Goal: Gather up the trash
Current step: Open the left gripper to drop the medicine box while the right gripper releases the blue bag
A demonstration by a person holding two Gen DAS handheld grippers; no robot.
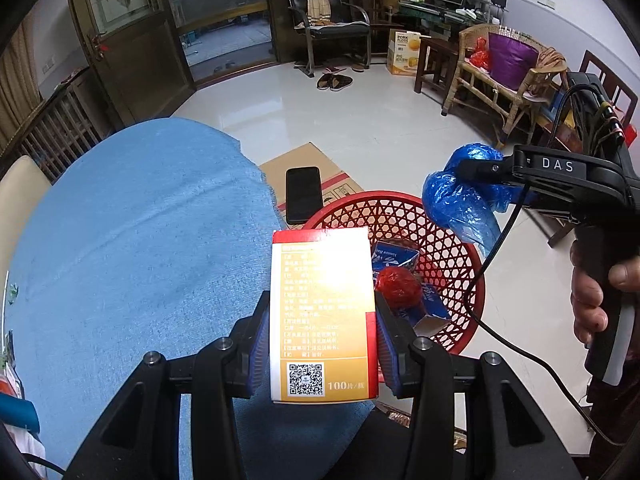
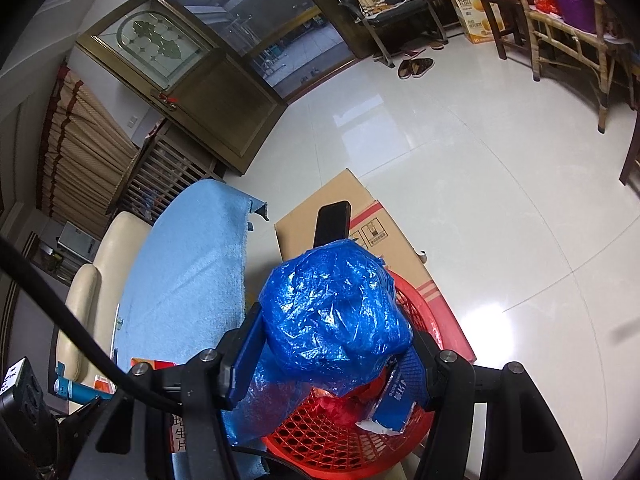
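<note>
Left gripper (image 1: 323, 330) closed on an orange-and-white carton (image 1: 322, 316), its blue pads (image 1: 387, 350) pressed flat against the two long side walls; the carton's long axis runs straight away from the camera, parallel to the fingers, with the QR-coded end nearest the lens and the red-edged end pointing toward the red lattice basket (image 1: 452, 236). The carton hangs over the boundary between the blue cloth (image 1: 140, 240) and the basket's near rim. Right gripper (image 2: 334, 354) closed on a crumpled blue plastic bag (image 2: 334, 312), a rounded wad with no clear long axis, a loose translucent tail trailing down toward the lower left; it hangs above the basket's mouth. Only the left wrist view shows the right gripper from the side, with the hand (image 1: 592, 300) on its grip and the bag bulging out around the fingertips; it alone shows the basket's contents clearly: a red crumpled ball (image 1: 398, 286) and a torn blue carton (image 1: 424, 304). Only the right wrist view shows the bag hiding most of the basket (image 2: 340, 436), and the black phone (image 2: 334, 222) lying lengthwise on the flat cardboard box (image 2: 384, 220) beyond it, one end of the phone hidden behind the bag.
</note>
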